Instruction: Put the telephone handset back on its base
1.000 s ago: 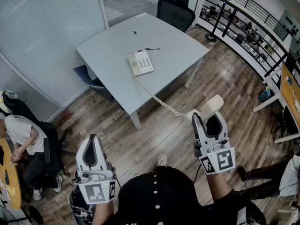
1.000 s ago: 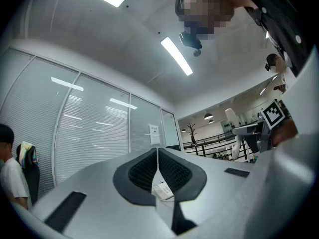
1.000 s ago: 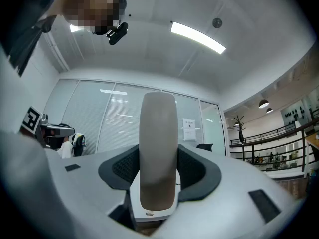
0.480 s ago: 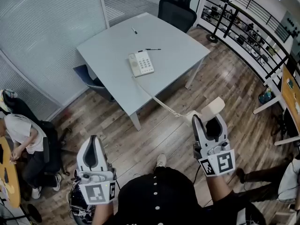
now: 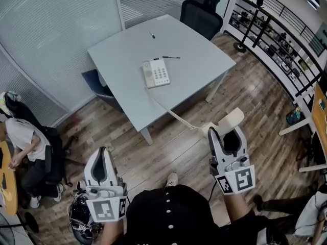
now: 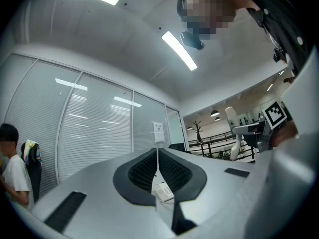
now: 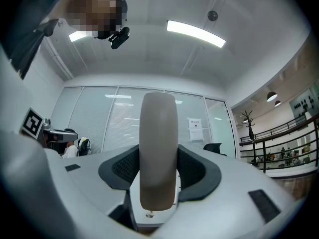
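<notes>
The table (image 5: 189,55) and the telephone base (image 5: 156,73) on it have barely shifted in the head view, so the approach has hardly advanced. The handset (image 5: 231,120) stays clamped upright in the right gripper (image 5: 227,132), well apart from the base. The left gripper (image 5: 101,152) is closed and empty.

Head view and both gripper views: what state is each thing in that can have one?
Left gripper, shut, empty.
Right gripper, shut on the handset.
Handset, off its base, held away from the table.
Telephone base, on the table, cradle empty.
Cord, running from the base over the table edge to the handset.
</notes>
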Demonstrator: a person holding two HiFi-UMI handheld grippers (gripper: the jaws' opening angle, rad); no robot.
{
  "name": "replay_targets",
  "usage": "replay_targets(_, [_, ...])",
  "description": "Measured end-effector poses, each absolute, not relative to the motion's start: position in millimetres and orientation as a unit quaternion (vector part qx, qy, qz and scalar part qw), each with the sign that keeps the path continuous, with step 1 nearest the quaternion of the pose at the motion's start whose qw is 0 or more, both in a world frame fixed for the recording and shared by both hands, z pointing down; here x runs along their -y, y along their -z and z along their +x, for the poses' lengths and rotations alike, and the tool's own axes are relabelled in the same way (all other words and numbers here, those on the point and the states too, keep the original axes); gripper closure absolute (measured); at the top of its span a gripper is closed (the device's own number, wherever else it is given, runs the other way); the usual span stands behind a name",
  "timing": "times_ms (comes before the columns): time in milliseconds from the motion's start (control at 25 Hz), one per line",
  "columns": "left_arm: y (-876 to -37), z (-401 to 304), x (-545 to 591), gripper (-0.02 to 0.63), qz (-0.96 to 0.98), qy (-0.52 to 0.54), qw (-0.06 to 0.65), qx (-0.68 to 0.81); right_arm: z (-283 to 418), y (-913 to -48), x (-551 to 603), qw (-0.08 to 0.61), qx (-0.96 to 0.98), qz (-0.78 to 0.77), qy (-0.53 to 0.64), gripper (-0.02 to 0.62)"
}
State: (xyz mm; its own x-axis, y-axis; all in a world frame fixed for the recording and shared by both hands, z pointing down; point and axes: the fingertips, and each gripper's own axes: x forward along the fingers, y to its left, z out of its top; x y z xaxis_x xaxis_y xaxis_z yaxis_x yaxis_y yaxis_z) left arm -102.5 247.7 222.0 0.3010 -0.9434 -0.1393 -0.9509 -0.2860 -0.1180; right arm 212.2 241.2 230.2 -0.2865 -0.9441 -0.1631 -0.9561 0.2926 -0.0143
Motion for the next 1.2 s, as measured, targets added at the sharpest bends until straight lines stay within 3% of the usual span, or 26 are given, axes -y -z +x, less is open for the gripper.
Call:
replay_targets(360, [-226.3, -81.3, -242.3, 0.589, -0.788, -0.007, 0.089, -0.609, 219.6, -239.6, -216.5, 0.068, -0.821, -0.565, -0.036, 0.36])
replay_targets(1200, [-233.5, -122.8, -154.0, 0.589, -0.787, -0.016, 0.08, -0.611, 180.9, -244.4, -126.4, 0.057, -0.825, -0.562, -0.026, 0.36])
